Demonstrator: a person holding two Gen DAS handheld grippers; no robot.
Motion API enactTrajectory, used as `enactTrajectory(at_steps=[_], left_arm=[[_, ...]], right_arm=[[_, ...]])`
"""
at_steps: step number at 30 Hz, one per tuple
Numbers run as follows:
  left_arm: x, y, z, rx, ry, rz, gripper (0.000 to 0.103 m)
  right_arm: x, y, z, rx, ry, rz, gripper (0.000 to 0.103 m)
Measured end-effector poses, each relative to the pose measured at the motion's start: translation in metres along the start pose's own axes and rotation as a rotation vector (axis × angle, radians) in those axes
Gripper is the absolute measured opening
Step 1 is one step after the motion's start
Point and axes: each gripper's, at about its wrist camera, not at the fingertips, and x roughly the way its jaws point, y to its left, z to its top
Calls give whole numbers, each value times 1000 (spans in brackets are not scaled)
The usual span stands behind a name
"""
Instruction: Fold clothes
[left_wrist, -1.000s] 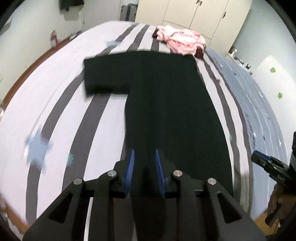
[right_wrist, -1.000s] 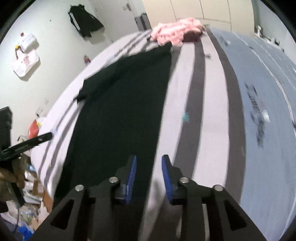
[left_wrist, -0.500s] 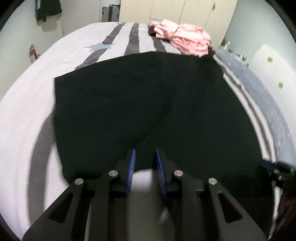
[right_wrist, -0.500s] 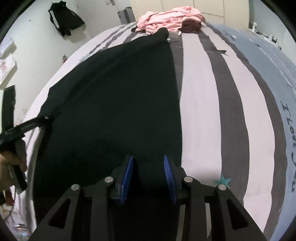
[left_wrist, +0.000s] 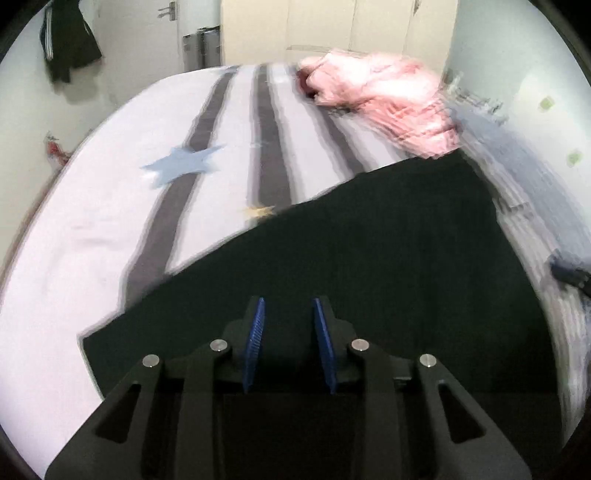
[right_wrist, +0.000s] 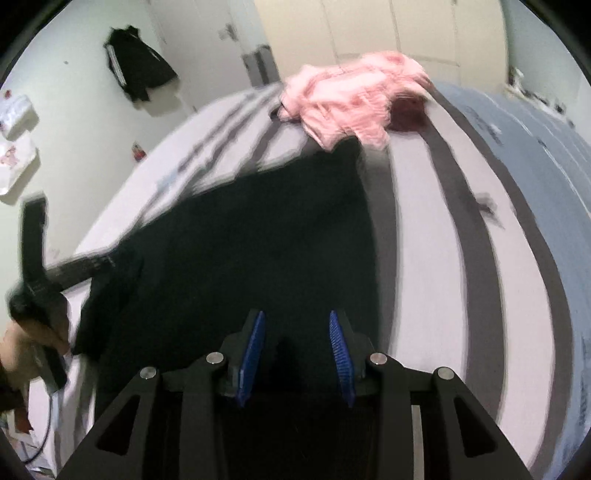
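Note:
A black garment (left_wrist: 388, 258) lies on the striped bed (left_wrist: 110, 221), and it also shows in the right wrist view (right_wrist: 266, 240). My left gripper (left_wrist: 288, 314) has its blue pads apart with black cloth between and below them; whether it pinches the cloth is hidden. My right gripper (right_wrist: 297, 325) stands the same way over the garment's right edge. The left gripper also shows at the left of the right wrist view (right_wrist: 74, 269), at the garment's left corner. The right gripper's tip appears at the right edge of the left wrist view (left_wrist: 569, 273).
A heap of pink clothes (left_wrist: 384, 99) lies at the far end of the bed, touching the black garment's far corner (right_wrist: 351, 107). A dark jacket (right_wrist: 136, 74) hangs on the wall. Wardrobe doors (left_wrist: 332, 29) stand behind the bed. A blue-grey blanket (right_wrist: 535, 155) covers the bed's right side.
Both grippers have moved forward along the bed with the near hem of the black garment. The garment now covers a shorter stretch, and the pink heap is closer.

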Motion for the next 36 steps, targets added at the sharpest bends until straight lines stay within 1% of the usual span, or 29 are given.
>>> enactTrajectory(at_steps=[1,2,3,5,6,7,9,11,12,14,15,18,19,20,21,22,24,26,28,29,30,31,33,36], left_arm=[[9,14,0,-29,8,39,25],[10,31,1,-91,-10,35,25],[8,34,3,-109,-12,59,25],[3,42,9,-145,-17,108,25],[0,45,12,-165,-22,120,25],[-5,44,16,-182,-41,81,25],[-10,26,28,-141,-81,-20,25],[-4,-2,41,-65,-85,-125,25],[1,-12,46,-39,-83,-147,25],[17,-31,56,14,-75,-167,25],[27,-36,58,26,-63,-167,25],[53,-36,56,73,-25,-89,28],[54,-33,56,75,-35,-89,34],[54,-30,56,77,-44,-89,45],[55,-27,56,77,-52,-90,48],[55,-22,58,66,-50,-95,49],[54,-13,60,41,-47,-102,49],[47,-1,60,-13,-58,-105,49],[34,17,60,-89,-84,-86,45],[26,27,60,-133,-99,-75,45],[19,37,59,-170,-107,-84,45],[8,49,55,-204,-115,-74,45],[-7,68,40,-242,-111,-45,45],[-29,96,17,-300,-103,-2,46]], right_arm=[[11,1,12,-7,-6,11,35],[23,3,24,-14,-11,22,37],[38,2,34,-23,-5,18,37],[63,-6,39,-43,30,-48,37],[76,-11,41,-53,48,-82,37],[81,-20,42,-30,51,-100,37],[78,-31,40,-5,38,-98,35],[73,-31,40,-8,18,-95,37],[70,-30,41,-9,8,-86,37],[73,-24,46,-36,-1,-70,37],[75,-18,51,-62,-13,-69,37],[91,-10,69,-108,-27,-80,37],[98,-11,74,-122,-29,-93,37],[107,-14,79,-125,-16,-106,37],[117,-17,84,-126,-1,-120,37],[126,-21,89,-127,14,-133,36],[134,-33,98,-83,20,-126,36],[139,-44,108,-30,22,-122,35],[141,-52,114,5,27,-116,35],[143,-52,115,3,30,-116,35],[144,-50,117,-22,34,-125,35],[145,-48,118,-43,34,-130,35],[145,-46,124,-74,32,-128,35],[146,-46,137,-77,29,-114,35]])
